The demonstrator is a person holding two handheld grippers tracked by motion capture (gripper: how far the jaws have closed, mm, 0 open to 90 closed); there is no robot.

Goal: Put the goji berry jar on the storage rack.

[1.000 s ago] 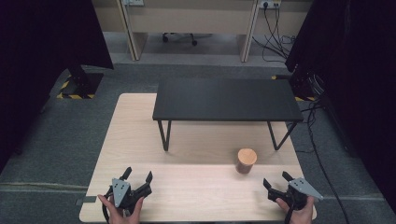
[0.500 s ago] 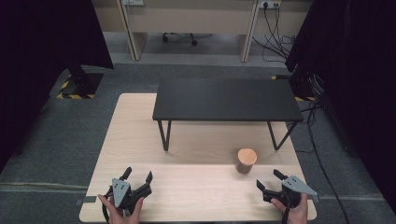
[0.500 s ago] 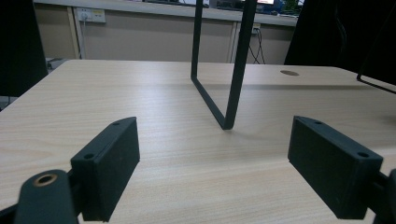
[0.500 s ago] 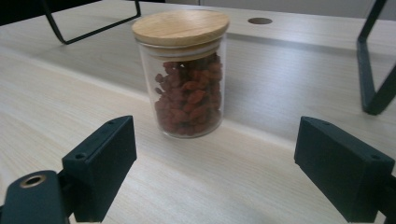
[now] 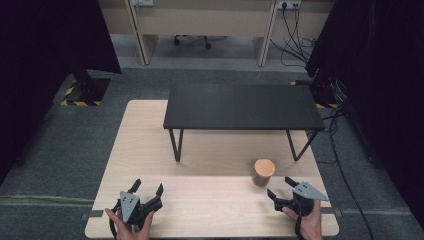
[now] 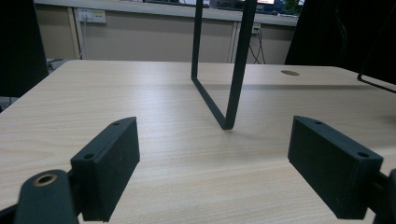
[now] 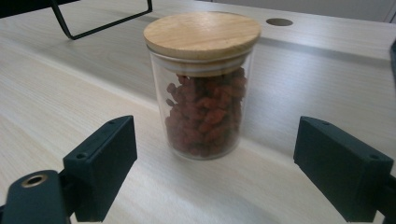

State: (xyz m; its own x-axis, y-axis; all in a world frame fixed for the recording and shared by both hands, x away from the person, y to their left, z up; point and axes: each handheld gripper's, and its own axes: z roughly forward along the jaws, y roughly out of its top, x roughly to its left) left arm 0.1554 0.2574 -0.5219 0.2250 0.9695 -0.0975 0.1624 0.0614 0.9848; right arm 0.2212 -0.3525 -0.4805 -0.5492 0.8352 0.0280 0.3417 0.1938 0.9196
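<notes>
High view hides the jar (image 5: 263,172) contents; right hand-held gripper (image 5: 281,188) gapes near it, jaws lately narrowing.

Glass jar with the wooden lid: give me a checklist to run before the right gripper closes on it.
1. Glass jar stands upright on the wooden table: ok.
2. Wooden lid sits flat on the jar: ok.
3. Right gripper is open, with nothing between its jaws: ok.
4. Jar lines up with the gap between the jaws: ok.
5. Jaws reach around the jar: not ok, the jar is ahead of them.
6. Left gripper is open and well away from the jar: ok.
</notes>
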